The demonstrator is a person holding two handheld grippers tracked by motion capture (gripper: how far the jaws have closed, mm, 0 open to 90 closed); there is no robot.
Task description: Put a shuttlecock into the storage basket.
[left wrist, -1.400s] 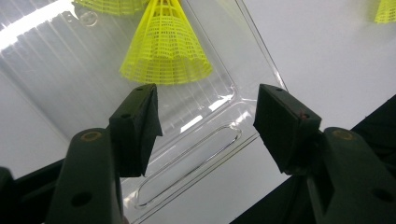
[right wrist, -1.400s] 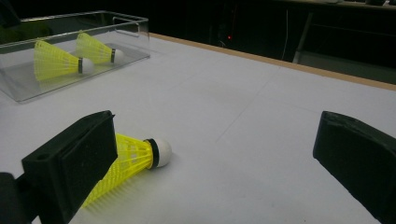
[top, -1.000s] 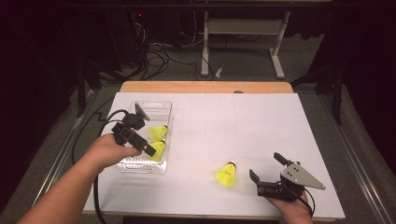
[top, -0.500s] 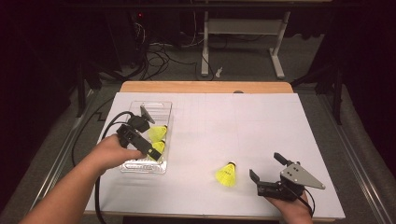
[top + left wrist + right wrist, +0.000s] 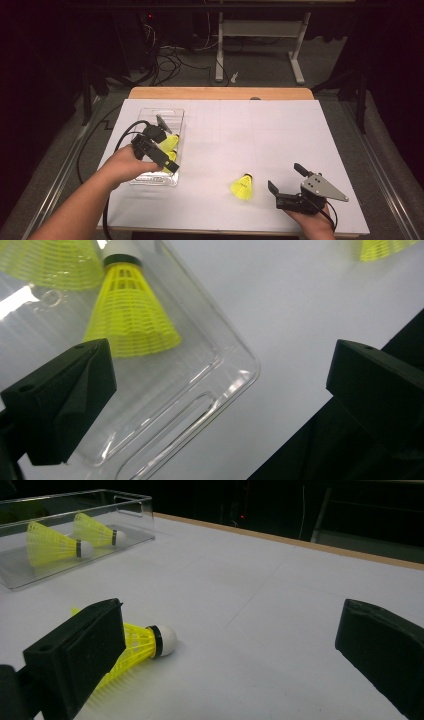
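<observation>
**Shuttlecocks in the tray, one loose on the desk**

Shuttlecocks are what I am handling: two yellow ones lie inside the clear plastic tray, the nearer shuttlecock on its side with its white cork toward the tray's far end, the second shuttlecock just beside it. My left gripper hovers over the tray's near end; its jaws have just been opening and now stand wide, with nothing pressed between them. A third shuttlecock lies on the white desk, well apart from the tray, to its right. My right gripper rests just right of that loose one, jaws wide apart and empty.
</observation>
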